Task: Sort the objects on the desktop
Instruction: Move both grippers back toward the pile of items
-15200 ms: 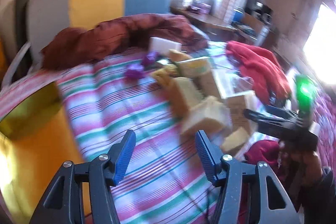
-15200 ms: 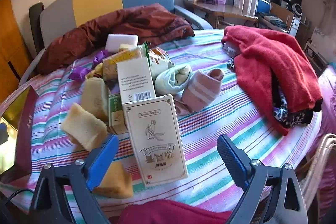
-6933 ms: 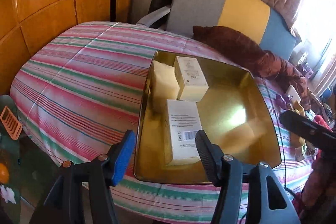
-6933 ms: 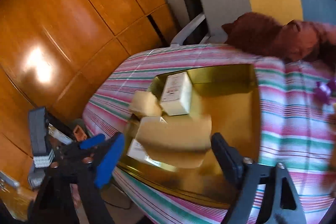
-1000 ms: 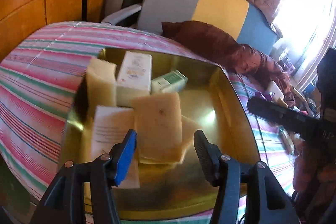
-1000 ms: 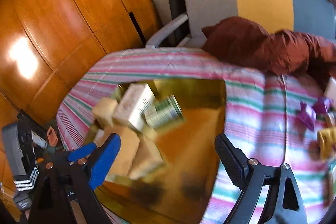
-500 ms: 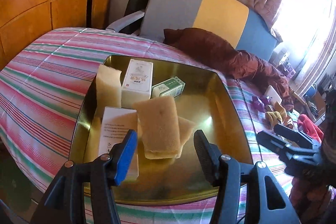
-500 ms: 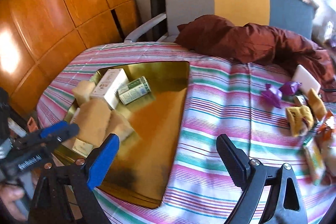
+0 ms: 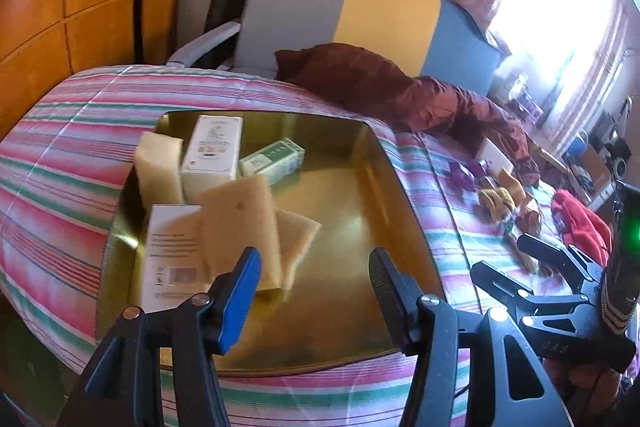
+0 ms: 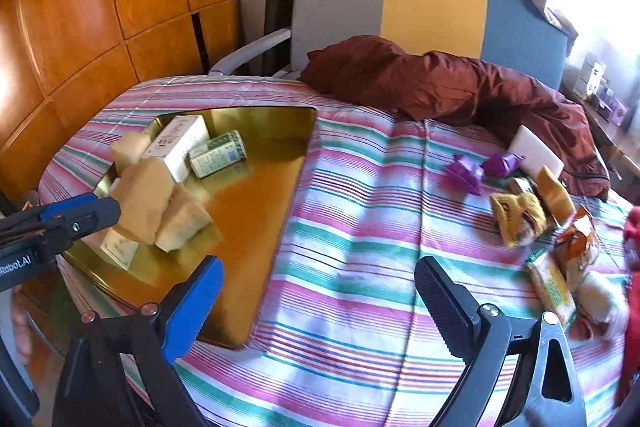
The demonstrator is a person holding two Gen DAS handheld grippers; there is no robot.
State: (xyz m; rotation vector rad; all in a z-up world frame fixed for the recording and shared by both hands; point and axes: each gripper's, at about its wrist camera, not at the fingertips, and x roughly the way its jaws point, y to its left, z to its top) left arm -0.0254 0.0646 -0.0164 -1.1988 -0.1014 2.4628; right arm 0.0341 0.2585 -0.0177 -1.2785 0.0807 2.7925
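A gold tray (image 9: 360,163) on the striped cloth holds a white box (image 9: 214,151), a green box (image 9: 274,157), a barcoded white box (image 9: 172,255) and tan sponges (image 9: 240,223). My left gripper (image 9: 316,263) hovers over the tray's near edge, open, with nothing between its fingers. My right gripper (image 10: 320,267) hangs over the cloth just right of the tray (image 10: 256,211); its jaws are opening and hold nothing. Loose items lie far right: purple wrappers (image 10: 464,173), a yellow packet (image 10: 516,219), an orange packet (image 10: 580,243) and a flat white box (image 10: 534,151).
A dark red jacket (image 10: 440,87) lies along the back of the table before a grey, yellow and blue chair (image 10: 432,7). Wooden wall panels (image 10: 100,7) stand at the left. A red garment (image 9: 580,223) sits at the far right edge.
My right gripper swung right, from over the tray to the striped cloth, and its jaws widened. My left gripper drew back and up from the tray, so the sponges look smaller.
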